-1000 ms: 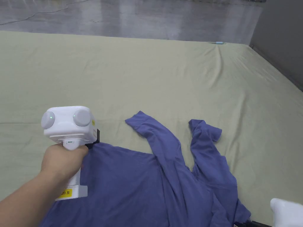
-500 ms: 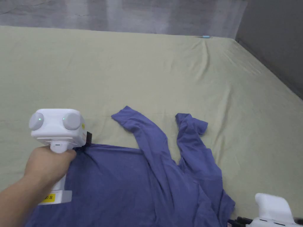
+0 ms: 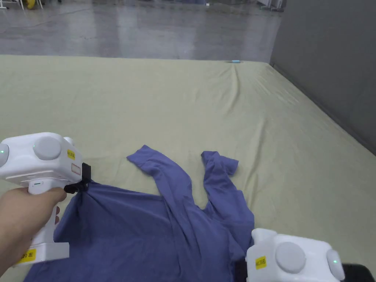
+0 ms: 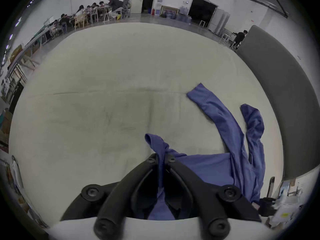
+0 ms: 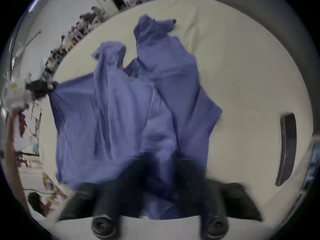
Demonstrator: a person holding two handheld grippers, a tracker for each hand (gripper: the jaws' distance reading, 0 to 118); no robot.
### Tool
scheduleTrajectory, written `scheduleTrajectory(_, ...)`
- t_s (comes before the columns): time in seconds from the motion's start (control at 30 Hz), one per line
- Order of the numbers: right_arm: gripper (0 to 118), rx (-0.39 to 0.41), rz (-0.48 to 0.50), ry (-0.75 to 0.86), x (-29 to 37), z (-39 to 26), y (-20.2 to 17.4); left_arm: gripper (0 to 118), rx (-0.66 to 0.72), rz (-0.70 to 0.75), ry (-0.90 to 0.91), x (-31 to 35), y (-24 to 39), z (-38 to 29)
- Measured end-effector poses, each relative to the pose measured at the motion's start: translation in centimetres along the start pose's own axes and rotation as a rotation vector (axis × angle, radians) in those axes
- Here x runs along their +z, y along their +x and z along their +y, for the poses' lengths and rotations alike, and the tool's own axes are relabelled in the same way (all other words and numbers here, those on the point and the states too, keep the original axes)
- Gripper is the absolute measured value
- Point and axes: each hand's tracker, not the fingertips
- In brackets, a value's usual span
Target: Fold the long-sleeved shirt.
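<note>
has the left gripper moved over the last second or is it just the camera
Yes. Against the shirt's two cuffs, which lie on the sheet, the left gripper has pulled leftward and up, lifting the shirt corner it clamps into taut folds.

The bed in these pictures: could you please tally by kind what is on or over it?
Shirt: 1
Grippers: 2, left gripper and right gripper
Dark flat object: 1
Small blue object at the far edge: 1
Total: 5
</note>
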Motion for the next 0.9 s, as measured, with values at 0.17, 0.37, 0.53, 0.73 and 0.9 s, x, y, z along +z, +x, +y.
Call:
scheduleTrajectory(0.17, 0, 0.070, 0.001, 0.124, 5.3, -0.7, 0.6, 0, 0.045, 0.010, 0.042, 4.4, -2.3, -0.2)
scheduleTrajectory(0.37, 0, 0.200, -0.040, 0.379, 19.8, 2.8, 0.6, 0, 0.083, -0.028, 0.172, 14.6, -4.8, 1.7)
scheduleTrajectory(0.53, 0, 0.312, -0.131, 0.558, 29.2, 9.6, -1.9, 0, 0.092, -0.055, 0.299, 23.3, -5.0, 5.4)
scheduleTrajectory(0.73, 0, 0.211, -0.199, 0.672, 37.6, 21.4, -4.8, 0, 0.232, -0.090, 0.410, 30.2, -7.1, 12.4)
scheduleTrajectory(0.9, 0, 0.119, -0.152, 0.726, 43.0, 29.6, -7.1, 0, 0.341, -0.159, 0.501, 33.8, -7.8, 18.2)
